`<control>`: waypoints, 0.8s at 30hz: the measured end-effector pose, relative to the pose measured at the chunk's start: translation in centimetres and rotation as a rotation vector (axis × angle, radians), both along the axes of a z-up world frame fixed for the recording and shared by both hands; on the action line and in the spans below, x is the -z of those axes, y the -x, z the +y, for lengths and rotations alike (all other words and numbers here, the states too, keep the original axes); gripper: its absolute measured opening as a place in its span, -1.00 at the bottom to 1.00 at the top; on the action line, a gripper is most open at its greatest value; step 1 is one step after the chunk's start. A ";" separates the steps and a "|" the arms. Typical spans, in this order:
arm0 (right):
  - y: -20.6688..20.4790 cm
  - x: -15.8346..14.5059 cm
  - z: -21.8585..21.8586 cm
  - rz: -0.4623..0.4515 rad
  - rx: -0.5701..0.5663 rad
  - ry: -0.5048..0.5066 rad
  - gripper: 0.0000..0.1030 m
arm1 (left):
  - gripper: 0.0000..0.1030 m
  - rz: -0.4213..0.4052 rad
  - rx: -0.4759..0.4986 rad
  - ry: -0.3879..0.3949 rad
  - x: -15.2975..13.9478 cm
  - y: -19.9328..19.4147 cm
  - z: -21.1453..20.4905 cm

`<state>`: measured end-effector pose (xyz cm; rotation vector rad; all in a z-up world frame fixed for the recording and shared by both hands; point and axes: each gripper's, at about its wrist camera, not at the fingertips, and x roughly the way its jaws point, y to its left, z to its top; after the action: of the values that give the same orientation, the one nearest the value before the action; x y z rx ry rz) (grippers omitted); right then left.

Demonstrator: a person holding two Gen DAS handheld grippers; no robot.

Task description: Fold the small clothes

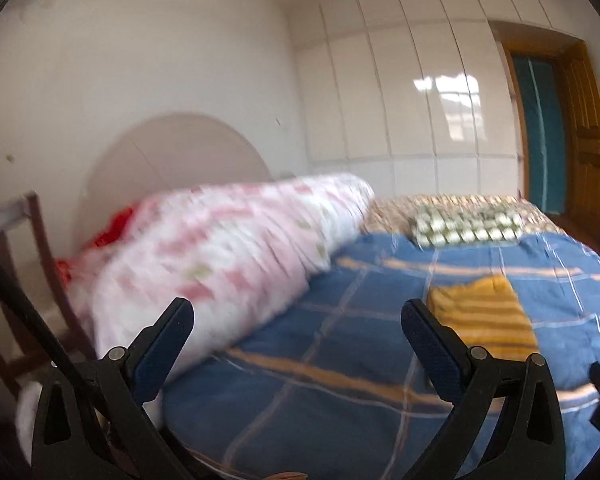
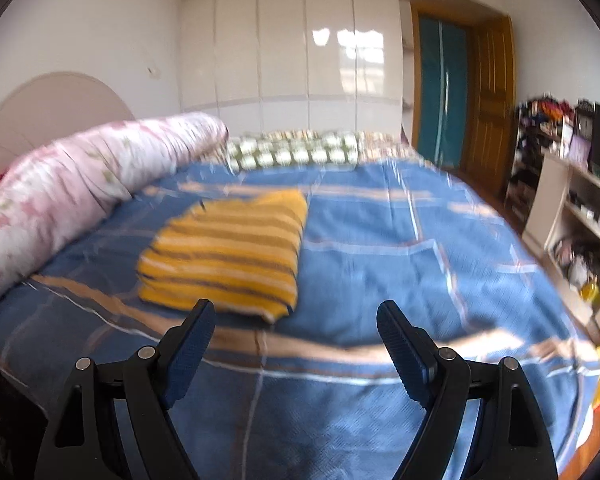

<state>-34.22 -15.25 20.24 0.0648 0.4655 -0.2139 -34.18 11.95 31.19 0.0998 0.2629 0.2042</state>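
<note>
A yellow garment with dark stripes (image 2: 228, 252) lies folded into a flat rectangle on the blue plaid bedspread (image 2: 400, 248). It also shows in the left wrist view (image 1: 482, 316), to the right of my left gripper. My right gripper (image 2: 296, 316) is open and empty, held above the bed just in front of the garment's near edge. My left gripper (image 1: 298, 316) is open and empty, held over the bedspread (image 1: 320, 380) to the left of the garment. Both views are motion-blurred.
A rolled pink floral quilt (image 1: 228, 256) lies along the bed's left side by the headboard (image 1: 172, 160). A green-checked folded blanket (image 2: 296, 152) lies at the far end. A wooden chair (image 1: 24, 248) stands left. Shelves with clutter (image 2: 572, 216) stand right, wardrobe and door behind.
</note>
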 end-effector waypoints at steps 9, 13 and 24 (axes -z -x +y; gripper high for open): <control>5.7 -6.2 2.8 -0.156 -0.067 0.051 0.71 | 1.00 -0.202 -0.088 0.028 -7.8 6.7 2.6; 6.8 -7.2 3.8 -0.179 -0.087 0.063 0.72 | 1.00 -0.214 -0.095 0.090 -9.2 8.1 4.4; 7.1 -7.1 5.1 -0.167 -0.109 0.069 0.72 | 1.00 -0.199 -0.106 0.102 -9.1 8.2 5.1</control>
<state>-41.33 -10.13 27.37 -0.0101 0.2939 -0.1160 -42.35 17.02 40.26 -0.0358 0.0802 0.3036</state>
